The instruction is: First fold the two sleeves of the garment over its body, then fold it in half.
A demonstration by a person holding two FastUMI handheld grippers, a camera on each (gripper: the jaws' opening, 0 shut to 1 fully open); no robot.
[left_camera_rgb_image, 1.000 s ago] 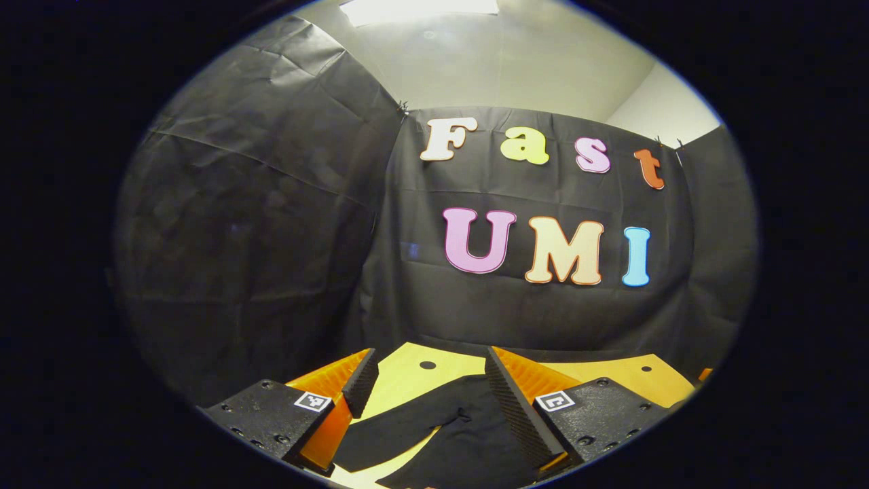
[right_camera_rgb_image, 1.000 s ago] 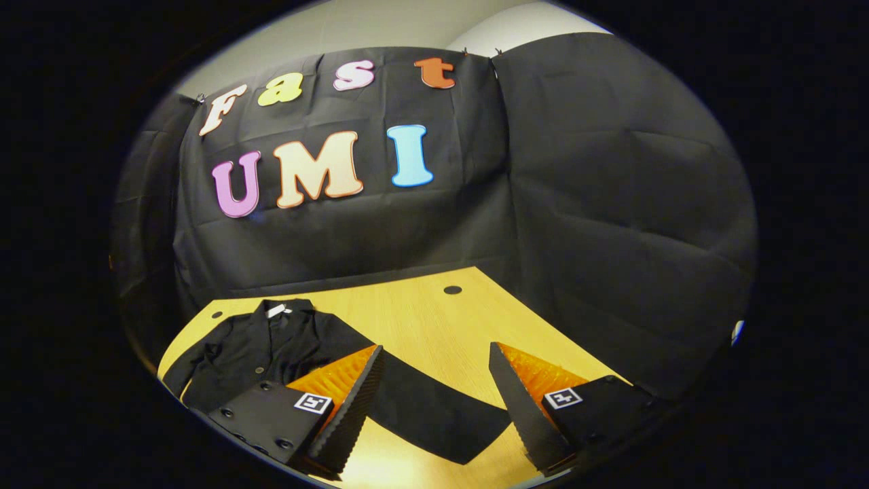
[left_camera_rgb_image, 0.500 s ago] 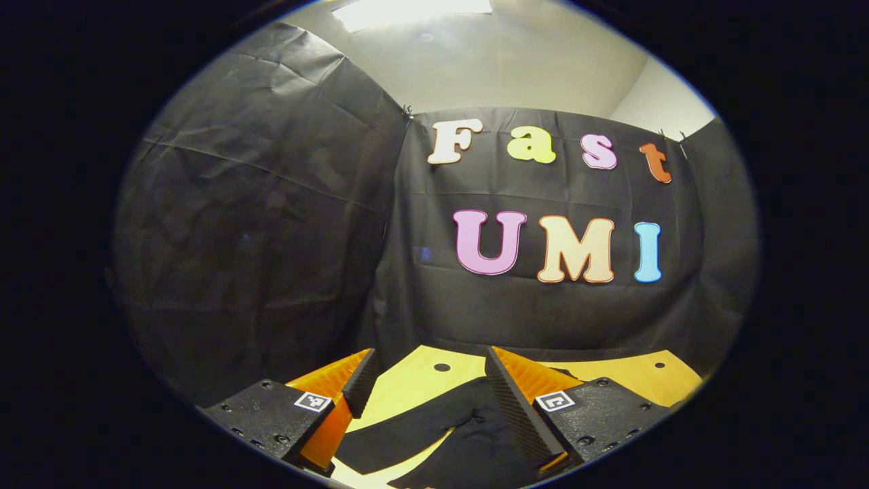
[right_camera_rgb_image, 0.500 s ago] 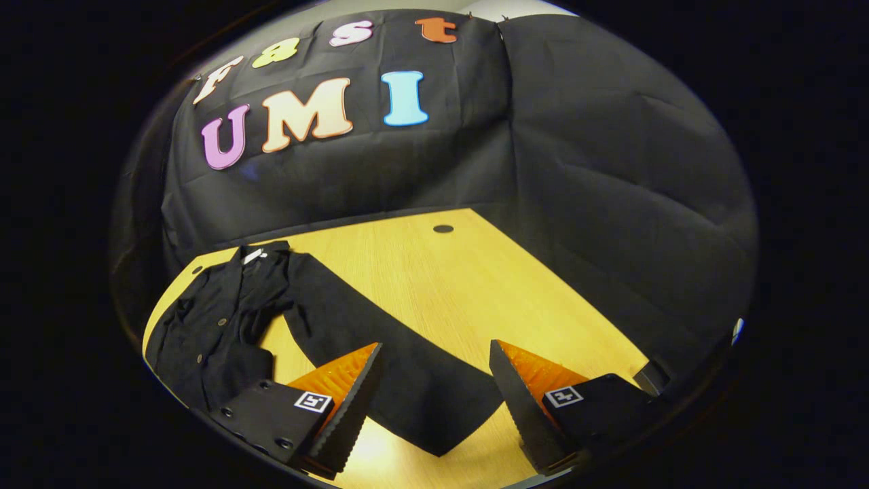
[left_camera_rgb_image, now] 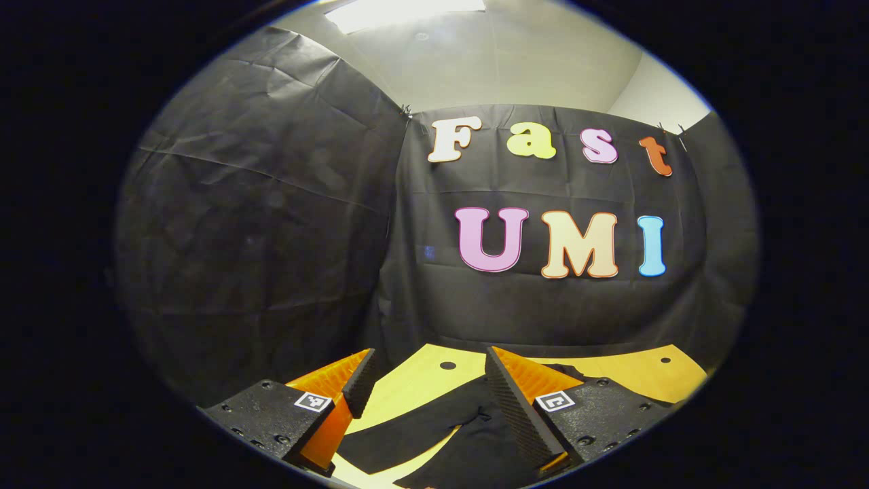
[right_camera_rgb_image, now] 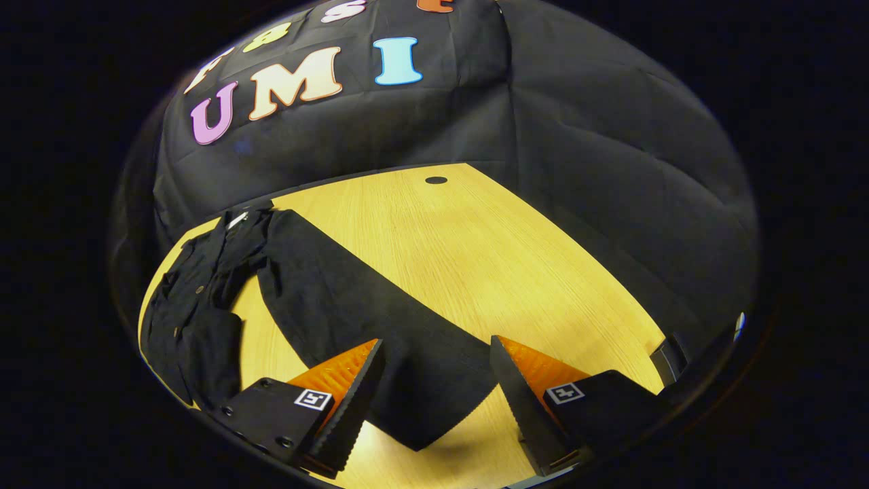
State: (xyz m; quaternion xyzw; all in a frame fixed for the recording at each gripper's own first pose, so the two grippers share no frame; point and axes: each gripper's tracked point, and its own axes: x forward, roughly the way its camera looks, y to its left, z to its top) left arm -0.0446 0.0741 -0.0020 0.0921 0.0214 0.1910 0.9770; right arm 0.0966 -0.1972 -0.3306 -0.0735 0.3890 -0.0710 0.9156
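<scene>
Right gripper view: black garment (right_camera_rgb_image: pixel 204 299) lying flat on the wooden bench (right_camera_rgb_image: pixel 475 258), one sleeve (right_camera_rgb_image: pixel 366 319) extended toward the right gripper (right_camera_rgb_image: pixel 434 401), whose fingers (right_camera_rgb_image: pixel 353 401) stand spread above the cuff.

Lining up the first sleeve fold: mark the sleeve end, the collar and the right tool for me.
sleeve (right_camera_rgb_image: pixel 407 380), right gripper view, on its outstretched end
collar (right_camera_rgb_image: pixel 239 221), right gripper view, on the neck opening
right tool (right_camera_rgb_image: pixel 434 380), right gripper view, midway between its open fingertips

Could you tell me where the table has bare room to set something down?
The table is bare between the spread sleeve and the wall cloth, out to the far hole. It is crowded where the jacket lies bunched.
</scene>
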